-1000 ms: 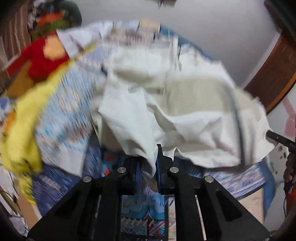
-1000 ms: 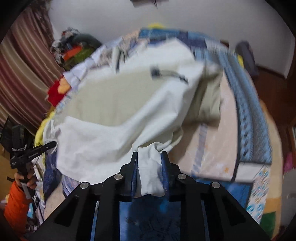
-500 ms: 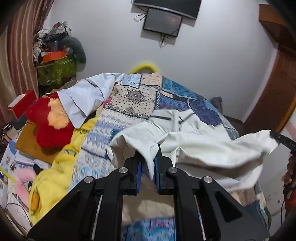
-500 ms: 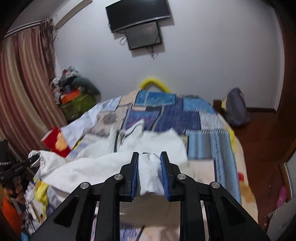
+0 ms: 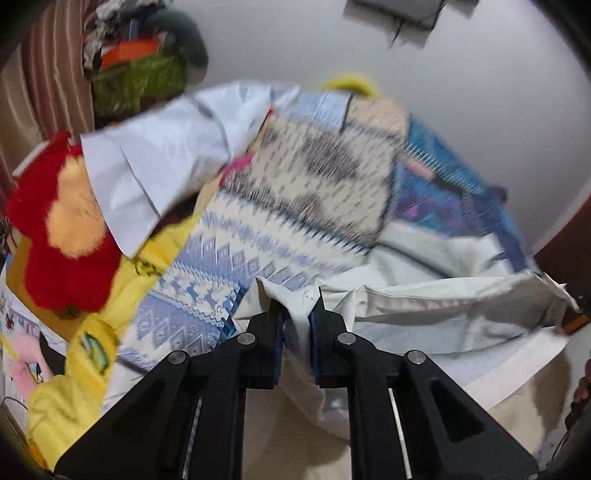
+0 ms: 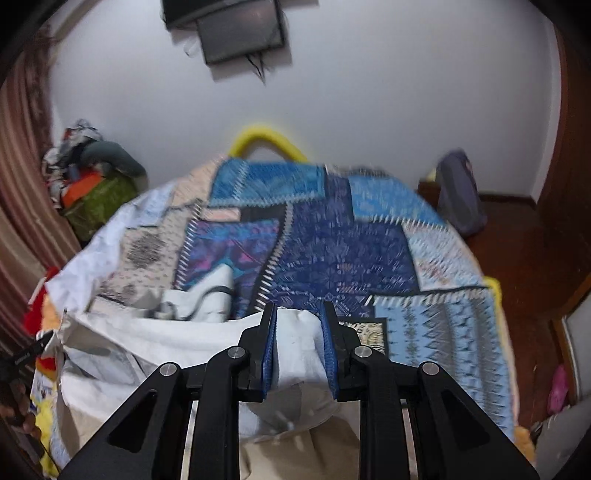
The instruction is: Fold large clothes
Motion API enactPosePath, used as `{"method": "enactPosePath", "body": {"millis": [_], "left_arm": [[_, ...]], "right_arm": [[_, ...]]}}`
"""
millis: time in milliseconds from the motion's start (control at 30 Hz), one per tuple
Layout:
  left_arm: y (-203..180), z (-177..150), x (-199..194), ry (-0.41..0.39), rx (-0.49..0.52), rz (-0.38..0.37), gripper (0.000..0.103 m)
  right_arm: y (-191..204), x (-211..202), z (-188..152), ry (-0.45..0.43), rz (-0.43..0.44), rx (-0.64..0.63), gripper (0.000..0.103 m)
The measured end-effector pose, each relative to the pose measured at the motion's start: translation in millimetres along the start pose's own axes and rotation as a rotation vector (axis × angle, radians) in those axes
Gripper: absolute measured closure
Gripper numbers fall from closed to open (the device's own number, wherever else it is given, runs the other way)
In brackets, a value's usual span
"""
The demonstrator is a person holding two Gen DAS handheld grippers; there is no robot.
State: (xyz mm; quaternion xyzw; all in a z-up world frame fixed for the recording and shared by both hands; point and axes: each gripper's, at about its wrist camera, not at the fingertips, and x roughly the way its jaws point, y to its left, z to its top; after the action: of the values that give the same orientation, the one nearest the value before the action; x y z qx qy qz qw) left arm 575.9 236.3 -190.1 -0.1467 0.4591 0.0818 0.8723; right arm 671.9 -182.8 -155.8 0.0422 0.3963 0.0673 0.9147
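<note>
Soft, even indoor light fills both views, with no glare and only faint shadows on the white wall [image 6: 369, 92]. Motion blur smears the patchwork bedspread [image 5: 314, 177] and the screen [image 6: 240, 35] on the wall. Fisheye distortion bends the edges, and the corners fall to black vignette.

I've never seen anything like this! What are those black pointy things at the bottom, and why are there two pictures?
Those are two claws, each held in a person's hand, with a little camera on each. One picture looks along the left claw, the other along the right claw. Both are pinching the same big white garment, stretched between them above a bed with a blue patchwork quilt, ready for folding. Beside the bed you can see a red plush toy and something yellow. The pictures look bendy because the cameras have round lenses.
</note>
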Motion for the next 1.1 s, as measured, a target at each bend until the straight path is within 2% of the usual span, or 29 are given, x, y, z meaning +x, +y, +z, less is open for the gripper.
{"method": "enactPosePath", "body": {"millis": [67,200,267,300,367,400,467,567,633,733,833,967,1100], "left_arm": [[4.7,-5.8,29.2,0.044,-0.009,0.021,0.087],[6.4,-19.8,60.9,0.095,-0.010,0.054,0.082],[2.9,-25.8,71.1,0.117,0.000,0.091,0.082],[-0.6,-27.6,72.5,0.114,0.020,0.121,0.082],[-8.0,-30.0,75.5,0.112,0.068,0.190,0.081],[-11.8,-30.2,73.2,0.103,0.087,0.209,0.080],[-20.2,-31.6,59.7,0.069,0.134,0.227,0.075],[-28.6,-28.6,29.4,0.005,0.211,0.229,0.059],[-29.7,-23.0,1.7,-0.055,0.233,0.233,0.036],[-24.0,-10.4,-42.8,-0.138,0.207,0.196,0.029],[-17.2,-2.8,-72.1,-0.166,0.158,0.115,0.021],[-17.5,-14.9,-87.7,-0.145,0.176,0.018,0.018],[-38.3,-46.0,-52.9,-0.032,0.300,-0.021,0.017]], "right_arm": [[-0.5,21.4,-4.7,0.012,-0.035,-0.021,0.083],[-4.6,35.7,-14.2,0.026,-0.081,-0.080,0.080],[-10.9,32.1,-17.1,0.004,-0.153,-0.092,0.057],[-15.8,26.1,-17.4,-0.030,-0.217,-0.092,0.040],[-32.8,13.4,-14.3,-0.087,-0.390,-0.098,0.040],[-40.7,9.3,-12.4,-0.078,-0.393,-0.101,0.040],[-56.3,-1.9,-11.0,-0.039,-0.335,-0.115,0.040],[-62.2,-36.5,-19.0,-0.070,-0.274,-0.168,0.040],[-57.6,-57.3,-26.2,-0.090,-0.217,-0.197,0.039],[-47.1,-75.8,-35.7,-0.085,-0.115,-0.212,0.039],[-31.2,-83.1,-49.0,-0.050,0.006,-0.199,0.038],[-6.0,-67.8,-66.5,0.020,0.129,-0.186,0.038],[29.5,-26.1,-84.7,0.157,0.186,-0.249,0.038]]}}
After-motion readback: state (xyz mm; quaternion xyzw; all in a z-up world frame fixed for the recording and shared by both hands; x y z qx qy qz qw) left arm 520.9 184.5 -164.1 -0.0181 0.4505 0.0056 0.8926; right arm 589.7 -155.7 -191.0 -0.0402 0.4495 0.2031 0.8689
